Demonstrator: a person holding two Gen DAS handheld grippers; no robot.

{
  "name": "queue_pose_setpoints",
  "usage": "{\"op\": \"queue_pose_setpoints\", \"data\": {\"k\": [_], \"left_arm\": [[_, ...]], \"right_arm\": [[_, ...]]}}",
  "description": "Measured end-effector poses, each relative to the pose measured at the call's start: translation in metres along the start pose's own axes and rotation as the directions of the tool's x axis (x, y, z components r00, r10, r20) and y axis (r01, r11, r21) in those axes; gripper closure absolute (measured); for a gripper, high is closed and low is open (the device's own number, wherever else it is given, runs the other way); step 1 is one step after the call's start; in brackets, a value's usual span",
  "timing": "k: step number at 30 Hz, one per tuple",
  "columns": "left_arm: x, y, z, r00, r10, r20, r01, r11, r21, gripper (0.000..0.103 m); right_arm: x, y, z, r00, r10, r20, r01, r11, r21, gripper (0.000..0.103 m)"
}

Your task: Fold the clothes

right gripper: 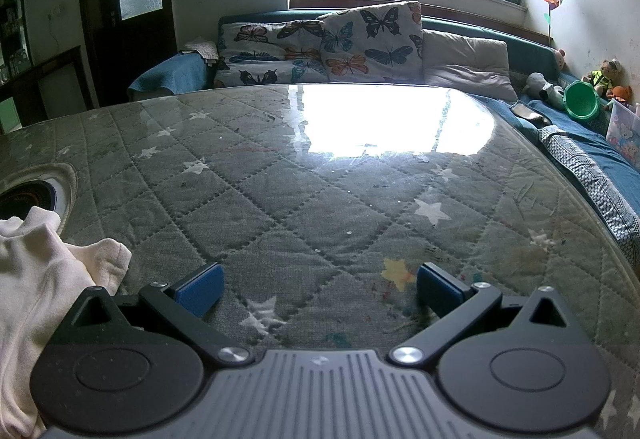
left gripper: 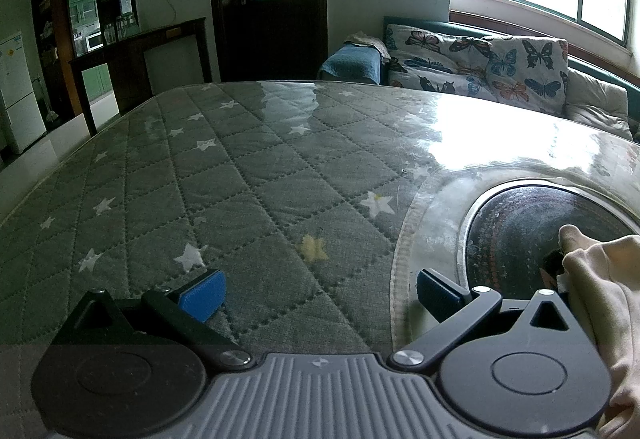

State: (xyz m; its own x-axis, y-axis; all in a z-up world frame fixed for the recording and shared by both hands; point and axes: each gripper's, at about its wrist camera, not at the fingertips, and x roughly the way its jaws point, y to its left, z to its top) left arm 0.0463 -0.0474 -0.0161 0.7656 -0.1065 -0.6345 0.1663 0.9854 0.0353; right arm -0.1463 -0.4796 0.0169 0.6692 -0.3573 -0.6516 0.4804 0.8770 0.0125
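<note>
The crumpled cream-coloured fleece garment lies bunched between the two tools on the grey quilted star-print table cover under clear plastic. From the left gripper it sits at about three o'clock, lapping against that tool's right side; from the right gripper it lies at about nine o'clock. Both pairs of blue-padded jaws stand wide apart and empty, pointing past the cloth at bare quilt. I cannot make out its long axis from this heap. The left tool looks nearer, so each would need to turn inward.
</note>
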Motion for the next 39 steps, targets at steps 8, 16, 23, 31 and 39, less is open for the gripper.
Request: {"op": "queue_pose_setpoints", "data": {"k": [8,16,23,31,39], "left_arm": [[0.0,0.0,0.0,1.0,0.0,0.0,0.0,1.0,0.001,0.0],[0.0,0.0,0.0,1.0,0.001,0.0,-0.001,1.0,0.001,0.0],[0.0,0.001,0.0,1.0,0.001,0.0,-0.001,1.0,0.001,0.0],[-0.001,0.003,0.0,1.0,-0.002,-0.002,0.002,1.0,-0.001,0.0],[-0.015,0.007,0.008,0.999,-0.012,-0.031,0.011,0.999,-0.052,0.0]], "right_arm": [[0.0,0.0,0.0,1.0,0.0,0.0,0.0,1.0,0.0,0.0],[0.0,0.0,0.0,1.0,0.0,0.0,0.0,1.0,0.0,0.0],[0.0,-0.001,0.0,1.0,0.001,-0.001,-0.001,1.0,0.001,0.0],[-0.002,-0.001,0.001,1.0,0.001,0.002,-0.001,1.0,0.008,0.0],[-0.03,0.008,0.002,0.997,0.076,0.024,-0.075,0.997,-0.004,0.0]]}}
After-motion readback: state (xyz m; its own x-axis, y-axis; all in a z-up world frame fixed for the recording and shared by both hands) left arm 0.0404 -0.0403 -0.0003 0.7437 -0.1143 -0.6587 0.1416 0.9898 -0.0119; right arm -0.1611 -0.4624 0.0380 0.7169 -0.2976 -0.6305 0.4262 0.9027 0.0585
